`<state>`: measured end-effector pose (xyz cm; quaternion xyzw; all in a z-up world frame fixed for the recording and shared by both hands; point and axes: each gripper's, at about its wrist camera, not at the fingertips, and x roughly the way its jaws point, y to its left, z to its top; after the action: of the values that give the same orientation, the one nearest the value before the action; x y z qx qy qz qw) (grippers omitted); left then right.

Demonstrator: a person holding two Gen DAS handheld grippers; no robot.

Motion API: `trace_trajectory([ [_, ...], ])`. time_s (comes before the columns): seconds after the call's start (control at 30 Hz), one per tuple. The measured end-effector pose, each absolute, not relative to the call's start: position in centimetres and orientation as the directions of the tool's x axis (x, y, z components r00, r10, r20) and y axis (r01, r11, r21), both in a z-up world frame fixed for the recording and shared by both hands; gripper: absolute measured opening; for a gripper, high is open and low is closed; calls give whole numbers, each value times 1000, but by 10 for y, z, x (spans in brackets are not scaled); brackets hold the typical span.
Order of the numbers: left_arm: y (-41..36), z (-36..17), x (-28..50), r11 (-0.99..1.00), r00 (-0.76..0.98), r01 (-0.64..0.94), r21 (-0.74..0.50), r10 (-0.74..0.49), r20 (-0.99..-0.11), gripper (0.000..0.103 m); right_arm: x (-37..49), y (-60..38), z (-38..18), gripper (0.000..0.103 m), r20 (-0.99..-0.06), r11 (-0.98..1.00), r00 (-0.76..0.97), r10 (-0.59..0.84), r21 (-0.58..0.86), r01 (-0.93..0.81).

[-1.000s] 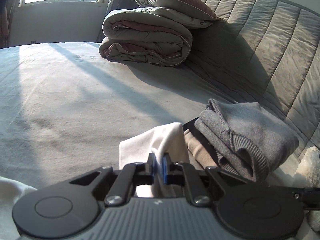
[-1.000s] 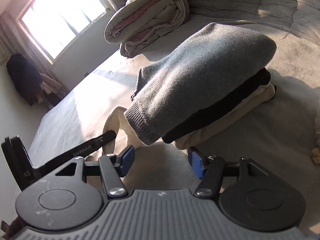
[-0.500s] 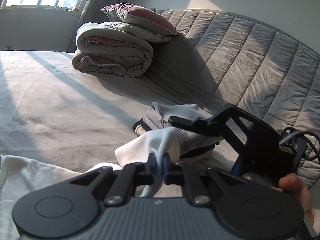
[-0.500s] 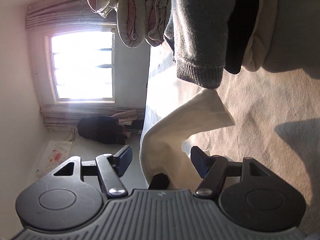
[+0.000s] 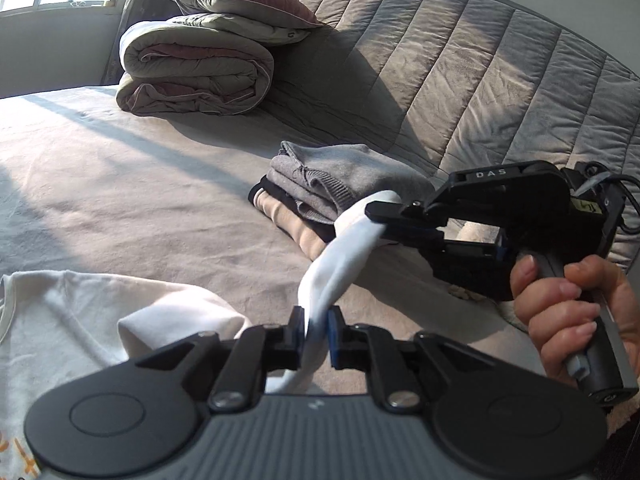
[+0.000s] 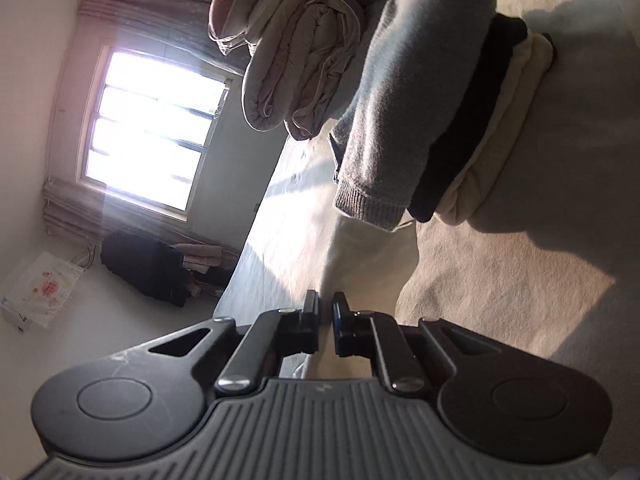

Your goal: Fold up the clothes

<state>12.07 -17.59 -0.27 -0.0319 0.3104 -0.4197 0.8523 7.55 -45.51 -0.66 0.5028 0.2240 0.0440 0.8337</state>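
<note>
A white garment (image 5: 80,320) lies on the bed at lower left, and a twisted strip of it (image 5: 344,256) rises to the right. My left gripper (image 5: 316,332) has that strip between its pads, and its jaws are opening slightly. My right gripper (image 5: 378,222), held by a hand (image 5: 568,304), is closing on the strip's far end. In the right wrist view its fingers (image 6: 310,320) are nearly together, with white cloth (image 6: 360,264) between them. Just beyond is a folded stack with a grey sweater (image 5: 352,176) (image 6: 408,100) on top of black and beige layers.
A rolled duvet (image 5: 192,76) with a pillow (image 5: 240,0) on top sits at the head of the bed, against the quilted headboard (image 5: 480,80). Beside the bed are a window (image 6: 148,136), a dark bag (image 6: 144,268) and a white bag (image 6: 40,288) on the floor.
The right gripper's jaws went from wide to nearly together on the white cloth, and it rolled. The left gripper drew back from the stack, and the cloth now stretches between both.
</note>
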Motion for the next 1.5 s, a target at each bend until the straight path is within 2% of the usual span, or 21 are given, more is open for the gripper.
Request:
trace_trajectory([
  [0.13, -159, -8, 129, 680, 476, 656, -328, -710, -519, 24, 44, -448, 8, 7, -346, 777, 925, 154, 621, 103],
  [0.2, -155, -13, 135, 714, 495, 628, -310, -674, -549, 26, 29, -455, 3, 7, -355, 845, 932, 72, 518, 132],
  [0.3, -150, -23, 147, 770, 520, 570, -286, -608, -600, 26, 28, -469, -17, 6, -416, 898, 909, -11, 396, 192],
  [0.37, -145, -26, 154, 795, 540, 535, -285, -582, -609, 26, 29, -479, -28, 6, -459, 889, 888, 17, 414, 197],
  [0.47, -138, -27, 163, 816, 564, 494, -299, -562, -605, 34, 34, -490, -33, 7, -495, 859, 863, 96, 479, 179],
  [0.5, -136, -26, 167, 822, 569, 481, -306, -558, -604, 35, 36, -493, -33, 16, -501, 847, 857, 121, 502, 174],
  [0.57, -135, -24, 175, 832, 575, 455, -318, -547, -608, 36, 41, -494, -33, 17, -497, 848, 859, 121, 502, 171],
  [0.6, -135, -23, 179, 837, 576, 443, -322, -541, -612, 36, 43, -494, -34, 29, -494, 848, 861, 120, 501, 170],
  [0.63, -135, -21, 184, 841, 578, 432, -324, -534, -617, 36, 46, -494, -34, 49, -492, 849, 863, 119, 501, 169],
  [0.67, -137, -20, 189, 847, 582, 422, -322, -526, -621, 36, 48, -494, -34, 56, -489, 850, 864, 118, 500, 167],
  [0.8, -139, -22, 212, 875, 604, 374, -306, -481, -636, 36, 75, -487, -43, 57, -524, 885, 846, 101, 435, 164],
  [0.97, -130, -33, 238, 904, 624, 332, -269, -424, -656, 35, 113, -461, -57, 57, -582, 971, 813, 22, 207, 122],
  [1.0, -127, -35, 241, 907, 627, 331, -261, -418, -657, 35, 119, -456, -61, 50, -598, 981, 802, -8, 150, 121],
  [1.03, -124, -38, 245, 910, 630, 329, -253, -411, -659, 35, 125, -451, -65, 33, -612, 989, 790, -38, 92, 119],
  [1.1, -117, -43, 251, 913, 629, 318, -255, -404, -664, 35, 132, -445, -73, 13, -629, 991, 776, -44, 69, 112],
  [1.2, -107, -51, 259, 915, 624, 303, -266, -402, -671, 35, 128, -445, -70, 8, -618, 990, 784, -55, 68, 122],
  [1.4, -92, -67, 267, 900, 636, 274, -340, -435, -637, 35, 99, -487, -31, 8, -470, 933, 830, -300, 39, 359],
  [1.5, -93, -70, 265, 896, 663, 269, -353, -438, -607, 35, 87, -501, -24, 8, -395, 904, 843, -364, 69, 423],
])
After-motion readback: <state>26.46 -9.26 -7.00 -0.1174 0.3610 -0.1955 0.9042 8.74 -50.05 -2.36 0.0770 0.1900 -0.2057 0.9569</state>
